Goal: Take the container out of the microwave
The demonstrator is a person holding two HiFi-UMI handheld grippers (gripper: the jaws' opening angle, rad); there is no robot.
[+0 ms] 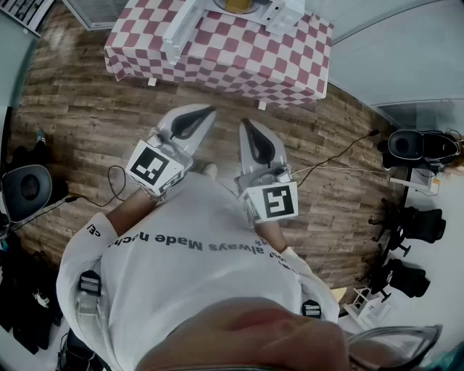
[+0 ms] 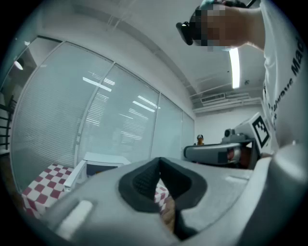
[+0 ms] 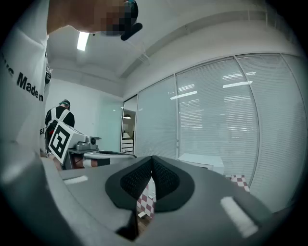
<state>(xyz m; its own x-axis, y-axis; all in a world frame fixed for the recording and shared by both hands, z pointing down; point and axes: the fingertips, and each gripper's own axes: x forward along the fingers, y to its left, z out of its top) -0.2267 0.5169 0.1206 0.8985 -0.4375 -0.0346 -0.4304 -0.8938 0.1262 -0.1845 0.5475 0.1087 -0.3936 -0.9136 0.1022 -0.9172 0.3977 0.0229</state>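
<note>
- Red-and-white checked cloth (image 1: 239, 58) covers the surface (image 1: 138, 40) at the top centre of the head view. Its near edge and two corners show, and the cloth hangs down the sides.
- A white microwave (image 1: 284, 16) stands on it, cut off by the top edge of the frame. Its door (image 1: 176, 32) is swung open toward the lower left.
- A yellow-orange thing, apparently the container (image 1: 239, 6), shows inside the opening at the very top edge. Little of it can be made out.
- Wood-plank floor (image 1: 87, 116) fills the middle of the frame and lies open between the surface and the person. A thin cable (image 1: 341, 156) crosses it toward the right.
- Dark office chairs (image 1: 417, 145) stand at the right edge and another chair (image 1: 29, 188) at the left edge, all well apart from the surface.
- A glass wall with blinds (image 3: 221, 110) runs behind the surface in both gripper views.
- The left gripper (image 1: 210, 110) and right gripper (image 1: 245, 123) are held side by side in front of the person's chest. Both point toward the surface and are well short of it.
- Each gripper's jaws are clenched, the dark pads meeting with nothing between them.
</note>
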